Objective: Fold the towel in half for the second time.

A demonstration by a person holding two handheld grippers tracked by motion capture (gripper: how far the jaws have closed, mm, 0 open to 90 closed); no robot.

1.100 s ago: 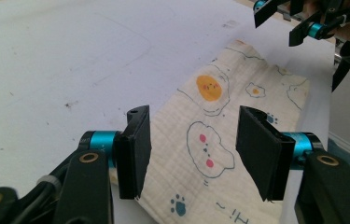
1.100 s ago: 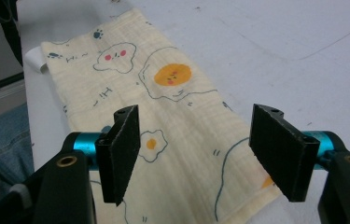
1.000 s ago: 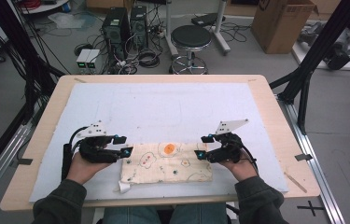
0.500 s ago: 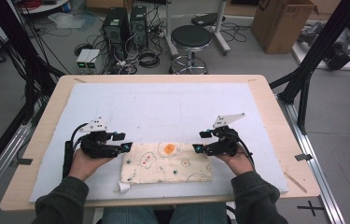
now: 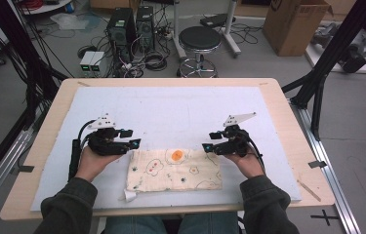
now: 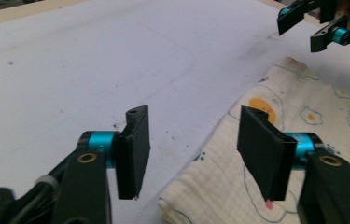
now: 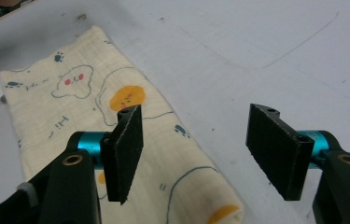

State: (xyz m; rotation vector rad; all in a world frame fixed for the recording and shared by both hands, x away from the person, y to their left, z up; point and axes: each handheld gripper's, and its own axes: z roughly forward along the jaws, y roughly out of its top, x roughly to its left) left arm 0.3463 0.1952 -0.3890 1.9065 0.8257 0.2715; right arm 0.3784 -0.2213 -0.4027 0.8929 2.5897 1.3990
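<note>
We find a folded cream cloth printed with small cartoon figures and an orange spot lying flat on the white mat that covers the wooden table. It sits at the near middle of the mat, its long side running left to right, between the person's two hands. A small white tag sticks out at its near left corner.

The left gripper stands at the cloth's far left corner, held level and pointing right. In the left gripper view we see its jaws apart with nothing clamped: the cloth's edge lies beneath and between them, one pad over bare mat and the other over the fabric. We note that these jaws have just been opening a little; no pad presses on the cloth.

The right gripper stands at the cloth's far right corner, pointing left toward the other gripper. In the right gripper view its jaws also stand apart, one over the cloth and one over bare mat, with the folded edge running between them. These jaws have just been closing somewhat, yet a clear gap remains and nothing is gripped.

Both grippers hover just above the surface; we cannot tell whether either touches the fabric.
</note>
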